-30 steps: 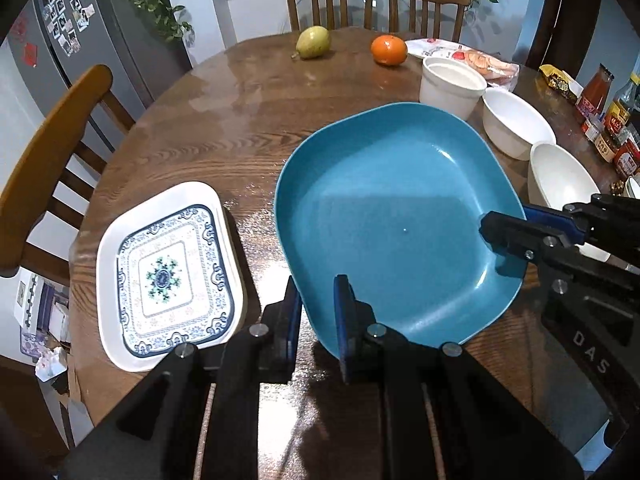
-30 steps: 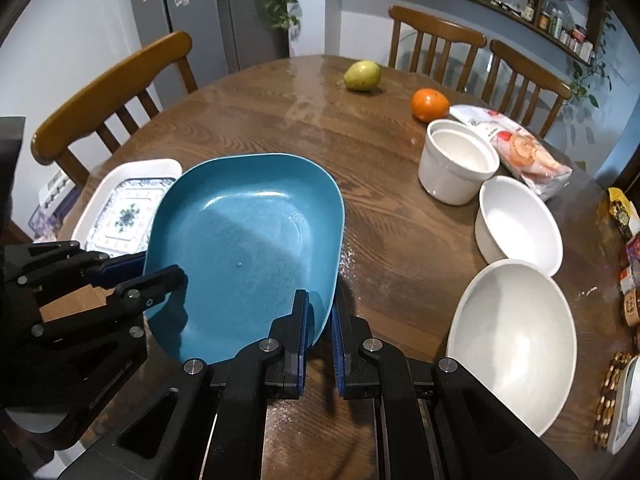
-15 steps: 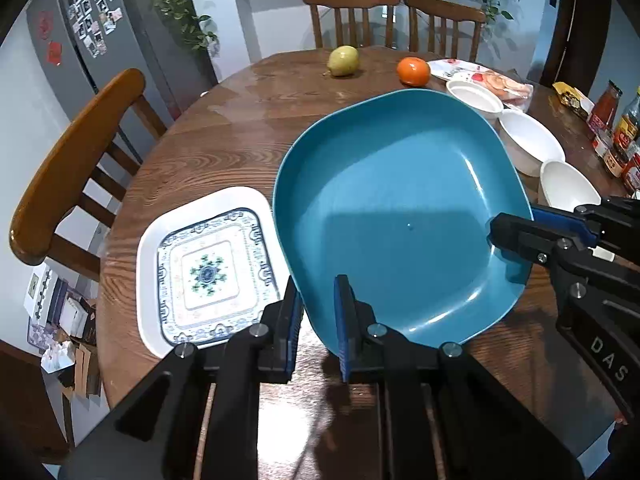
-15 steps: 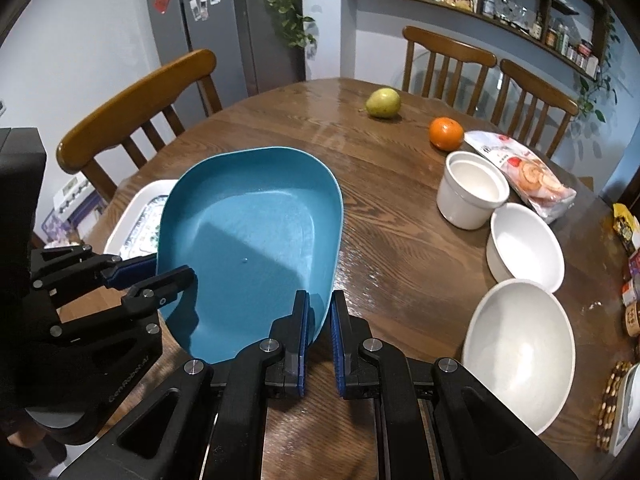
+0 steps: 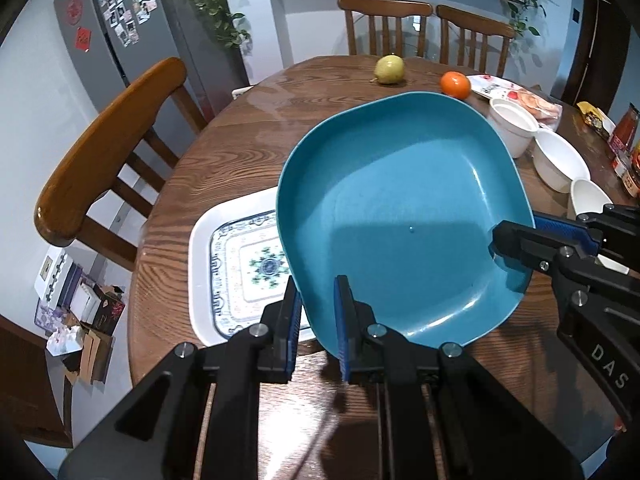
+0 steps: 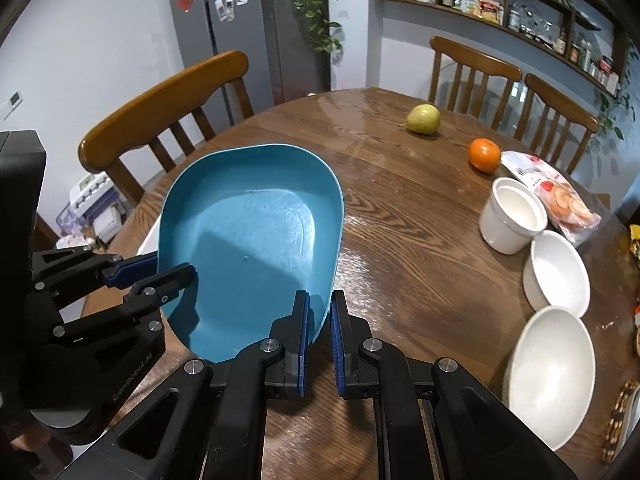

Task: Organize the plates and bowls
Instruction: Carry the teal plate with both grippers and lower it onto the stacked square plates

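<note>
Both my wrist views are dim and bluish, lit by soft indoor light from overhead. Glare streaks the wooden table (image 6: 400, 208) near its far edge. My tongs cast a dark shadow inside the blue plate (image 5: 400, 216). The fisheye lens bends chairs and walls at the edges, with black corners. The focus is mostly sharp, with slight softness.

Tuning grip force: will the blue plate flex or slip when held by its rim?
Blue plate looks rigid: no sag between the left claw and right claw. Its glossy surface may slip. Thin rim, probably light.
</note>
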Available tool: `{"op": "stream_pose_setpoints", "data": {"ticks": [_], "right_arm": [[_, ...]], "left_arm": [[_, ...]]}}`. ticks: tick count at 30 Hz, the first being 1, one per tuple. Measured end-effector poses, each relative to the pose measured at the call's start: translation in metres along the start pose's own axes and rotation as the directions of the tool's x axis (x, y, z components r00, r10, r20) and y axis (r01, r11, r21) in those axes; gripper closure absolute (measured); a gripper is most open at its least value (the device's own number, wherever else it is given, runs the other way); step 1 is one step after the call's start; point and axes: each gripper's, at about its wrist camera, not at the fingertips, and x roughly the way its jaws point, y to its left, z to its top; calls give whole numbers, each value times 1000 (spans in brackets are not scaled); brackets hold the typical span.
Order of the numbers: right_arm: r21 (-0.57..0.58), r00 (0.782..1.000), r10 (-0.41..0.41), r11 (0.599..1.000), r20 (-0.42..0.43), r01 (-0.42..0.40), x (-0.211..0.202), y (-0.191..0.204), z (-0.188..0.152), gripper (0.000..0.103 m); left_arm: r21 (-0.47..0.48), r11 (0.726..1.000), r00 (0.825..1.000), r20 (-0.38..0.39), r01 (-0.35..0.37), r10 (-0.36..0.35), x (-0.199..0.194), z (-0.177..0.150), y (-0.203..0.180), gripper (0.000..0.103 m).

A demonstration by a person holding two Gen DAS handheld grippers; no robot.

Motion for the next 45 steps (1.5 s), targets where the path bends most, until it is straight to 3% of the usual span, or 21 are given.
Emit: {"op": "stream_pose_setpoints", "data": {"ticks": [10, 27, 45], "right_arm": [[-31, 999, 33, 999, -7, -34, 12, 25, 10, 91], [-74, 993, 91, 993, -76, -97, 53, 63, 29, 91], [-9, 972, 132, 991, -196, -136, 88, 63, 21, 91]], "left_arm": [[-27, 999, 999, 3, -39, 40, 0, 0, 23, 89], [-98, 990, 994, -58, -99, 94, 27, 5, 71, 89], [-97, 991, 988, -139, -88, 74, 57, 0, 77, 89]]}}
